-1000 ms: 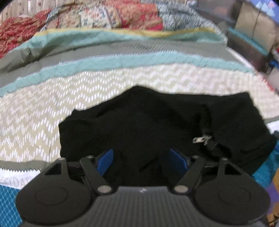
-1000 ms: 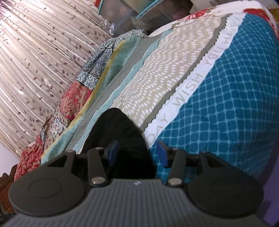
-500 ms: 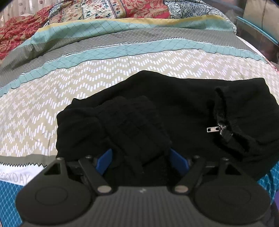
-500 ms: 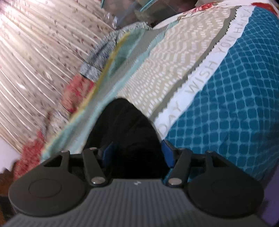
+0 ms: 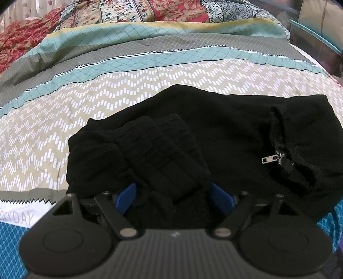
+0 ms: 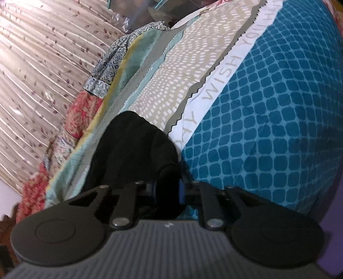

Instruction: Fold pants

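The black pants (image 5: 214, 133) lie bunched on the bed, a silver zipper pull (image 5: 270, 159) showing at their right. My left gripper (image 5: 173, 193) is open, its blue fingers (image 5: 126, 196) wide apart with a ribbed fold of the pants lying between them. In the right wrist view the pants (image 6: 128, 146) reach back from my right gripper (image 6: 167, 190), which is shut on a roll of the black cloth; its blue fingers (image 6: 181, 191) are nearly hidden by the cloth.
The bed cover has a teal check band (image 6: 268, 128), a white lettered strip (image 6: 216, 90), a beige zigzag band (image 5: 64, 120) and teal and grey stripes (image 5: 150, 60). A floral quilt (image 5: 128, 10) lies at the far end. A pleated curtain (image 6: 42, 64) hangs beyond.
My right gripper has closed from open onto the pants' edge. My left gripper has come in over the pants and stays open, and the ribbed fold now lies between its fingers.
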### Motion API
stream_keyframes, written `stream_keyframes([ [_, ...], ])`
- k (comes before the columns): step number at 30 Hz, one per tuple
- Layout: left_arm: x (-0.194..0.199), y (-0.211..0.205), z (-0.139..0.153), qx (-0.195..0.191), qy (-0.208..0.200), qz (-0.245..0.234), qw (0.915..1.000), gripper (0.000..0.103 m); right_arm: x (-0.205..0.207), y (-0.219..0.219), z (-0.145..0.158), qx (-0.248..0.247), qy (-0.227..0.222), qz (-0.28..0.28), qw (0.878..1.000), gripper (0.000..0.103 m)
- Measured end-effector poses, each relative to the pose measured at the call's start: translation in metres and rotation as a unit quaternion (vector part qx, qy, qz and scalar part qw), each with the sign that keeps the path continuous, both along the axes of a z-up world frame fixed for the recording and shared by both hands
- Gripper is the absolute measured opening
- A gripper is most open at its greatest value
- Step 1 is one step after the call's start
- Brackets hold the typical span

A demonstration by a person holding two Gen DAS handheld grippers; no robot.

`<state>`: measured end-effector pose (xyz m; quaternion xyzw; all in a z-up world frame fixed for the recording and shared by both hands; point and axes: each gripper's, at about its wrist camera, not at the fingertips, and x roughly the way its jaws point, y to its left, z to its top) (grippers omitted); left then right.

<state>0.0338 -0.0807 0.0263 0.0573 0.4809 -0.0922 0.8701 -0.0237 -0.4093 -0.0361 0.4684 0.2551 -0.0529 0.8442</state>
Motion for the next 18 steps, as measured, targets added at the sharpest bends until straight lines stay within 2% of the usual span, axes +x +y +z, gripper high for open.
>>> stream_keyframes([
  [3, -0.002, 0.004, 0.004, -0.012, 0.002, 0.007, 0.9999, 0.080, -0.002, -0.008, 0.000, 0.025, -0.009, 0.004, 1.000, 0.036],
  [8, -0.009, 0.009, 0.015, -0.044, 0.000, 0.020, 0.9988, 0.080, 0.000, -0.011, 0.002, 0.034, -0.013, 0.005, 0.999, 0.044],
  [10, -0.010, 0.010, 0.018, -0.056, -0.001, 0.020, 0.9983, 0.080, 0.001, -0.009, 0.002, 0.032, -0.012, 0.004, 0.999, 0.045],
  [11, -0.011, 0.009, 0.020, -0.059, -0.001, 0.019, 0.9981, 0.080, 0.002, -0.008, 0.002, 0.028, -0.010, 0.005, 1.000, 0.042],
  [12, -0.011, 0.009, 0.021, -0.064, -0.001, 0.018, 0.9978, 0.079, 0.004, -0.006, 0.003, 0.021, -0.005, 0.006, 1.000, 0.029],
  [13, -0.011, 0.010, 0.022, -0.068, 0.000, 0.018, 0.9975, 0.079, 0.006, -0.005, 0.004, 0.011, 0.008, 0.008, 1.000, 0.022],
  [16, -0.012, 0.011, 0.027, -0.082, -0.001, 0.020, 0.9964, 0.079, 0.008, 0.001, 0.013, -0.010, 0.015, 0.011, 1.000, 0.018],
  [18, -0.012, 0.013, 0.033, -0.098, -0.006, 0.017, 0.9951, 0.079, 0.008, 0.014, 0.028, -0.054, 0.004, 0.022, 0.998, 0.018],
])
